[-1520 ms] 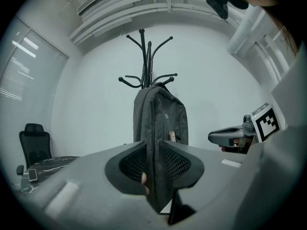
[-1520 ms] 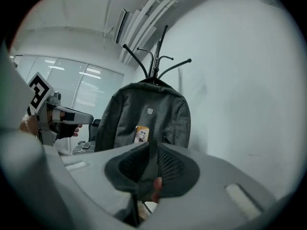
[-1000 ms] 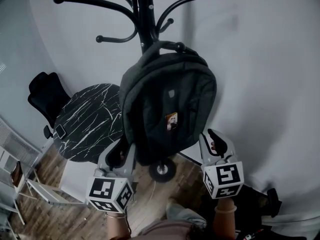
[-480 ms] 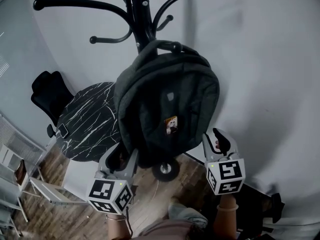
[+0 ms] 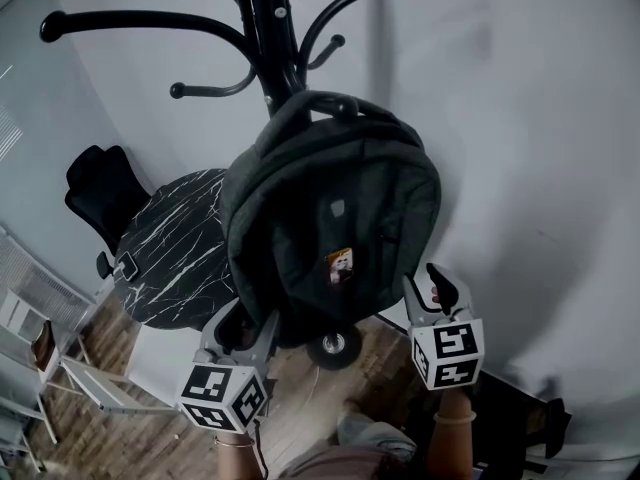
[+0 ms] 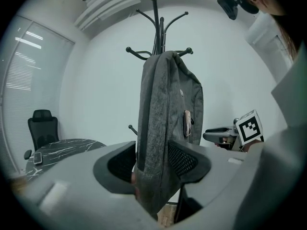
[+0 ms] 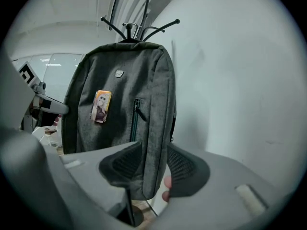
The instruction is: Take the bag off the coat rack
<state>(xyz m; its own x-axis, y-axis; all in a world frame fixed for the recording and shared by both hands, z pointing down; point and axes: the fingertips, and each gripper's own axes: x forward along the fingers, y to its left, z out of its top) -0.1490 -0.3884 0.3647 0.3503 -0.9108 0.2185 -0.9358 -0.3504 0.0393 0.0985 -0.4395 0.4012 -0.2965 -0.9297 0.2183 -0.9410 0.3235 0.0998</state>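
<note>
The backpack (image 5: pixel 330 218) is hanging by its top handle (image 5: pixel 318 100) on the coat rack (image 5: pixel 268 38); it is not yet off. The left gripper (image 5: pixel 243 326) is opening wide, with the backpack's lower left edge standing unclamped between its jaws. The right gripper (image 5: pixel 436 290) is likewise opening around the lower right corner. Judgement: the whole lift-off is remaining.

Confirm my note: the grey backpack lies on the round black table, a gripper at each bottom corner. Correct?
No. The head view shows the backpack hanging from the coat rack by its top handle, not lying on the table. The left gripper and right gripper are at its bottom corners, jaws opening around its edges.
</note>
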